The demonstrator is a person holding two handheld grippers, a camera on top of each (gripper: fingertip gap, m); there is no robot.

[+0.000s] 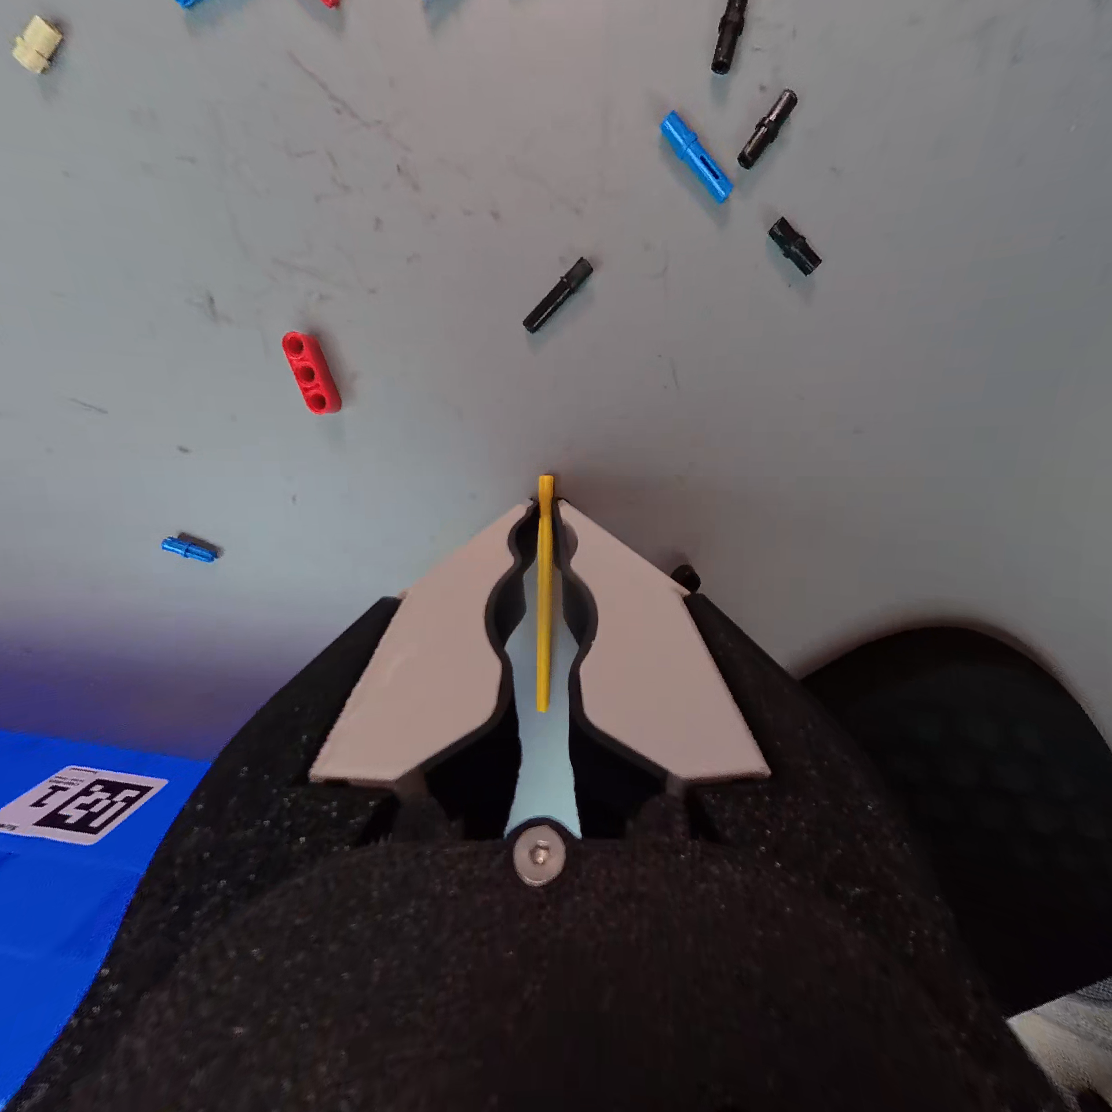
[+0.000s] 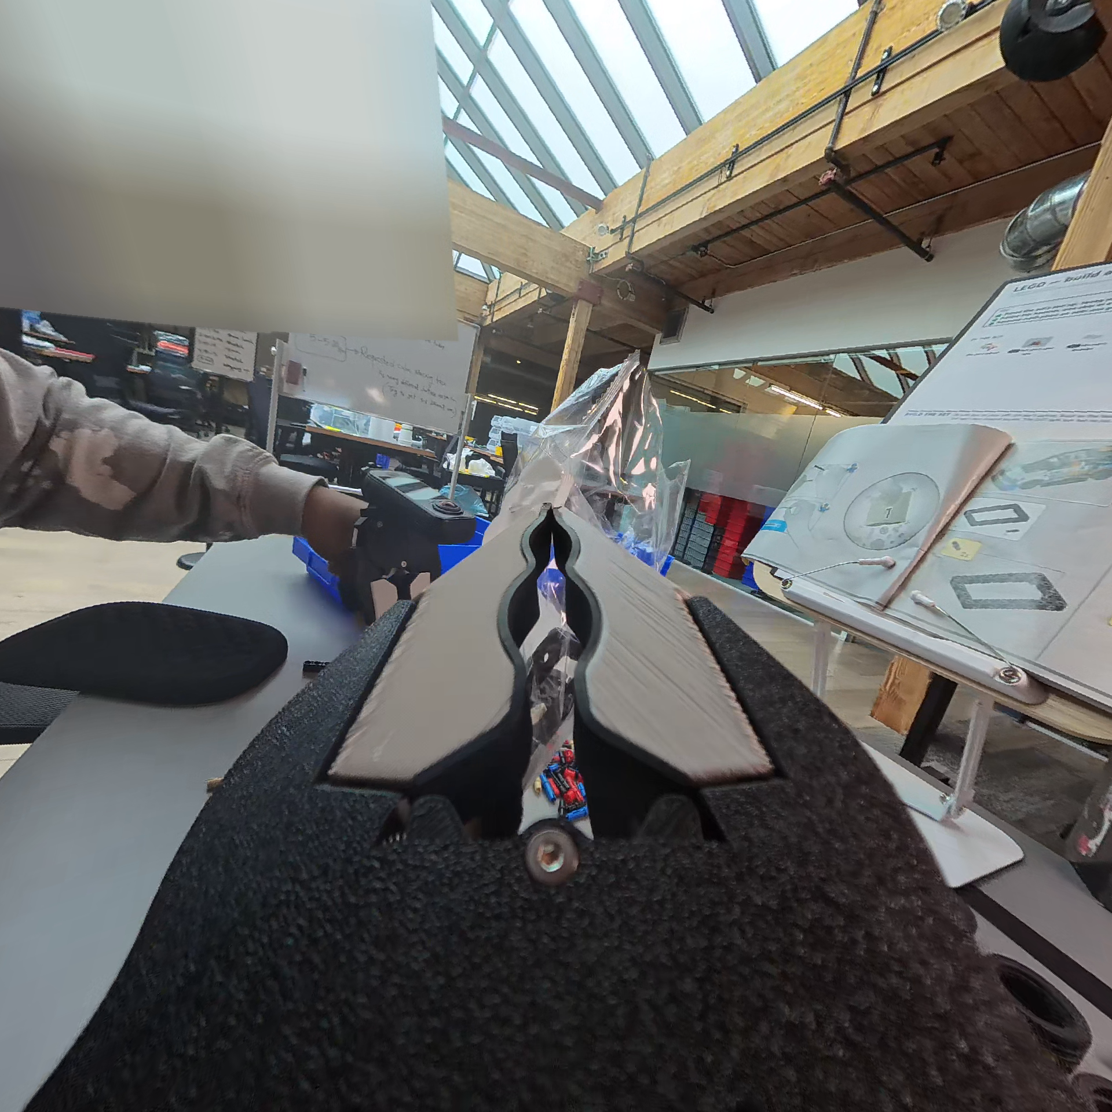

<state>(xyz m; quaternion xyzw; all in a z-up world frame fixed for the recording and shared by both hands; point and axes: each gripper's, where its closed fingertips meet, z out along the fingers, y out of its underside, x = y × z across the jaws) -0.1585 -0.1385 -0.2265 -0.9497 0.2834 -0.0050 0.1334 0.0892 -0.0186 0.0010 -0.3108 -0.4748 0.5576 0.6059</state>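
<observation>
My left gripper (image 1: 546, 502) is shut on a thin yellow rod (image 1: 544, 602) that runs back between the fingers, its tip just above the grey table (image 1: 421, 210). Small parts lie scattered ahead: a red three-hole beam (image 1: 311, 372), a blue pin (image 1: 696, 156), a small blue pin (image 1: 188, 548) and several black pins (image 1: 558, 295). My right gripper (image 2: 550, 510) is shut on a clear plastic bag (image 2: 602, 445) and holds it up; small red and blue parts (image 2: 564, 782) show in the bag below the fingers. The left gripper (image 2: 397, 541) shows in a person's hand at the left of the right wrist view.
A blue bin (image 1: 54, 872) with a white tag lies at the lower left. A black padded object (image 2: 138, 650) lies on the table. An open instruction booklet (image 2: 939, 541) rests on a stand at the right. Blue bins (image 2: 313, 562) sit behind the left gripper. The tips of one gripper are about 35 cm away from the tips of the other. The blue pin (image 1: 696, 156) lies around 10 cm away from my left fingertips.
</observation>
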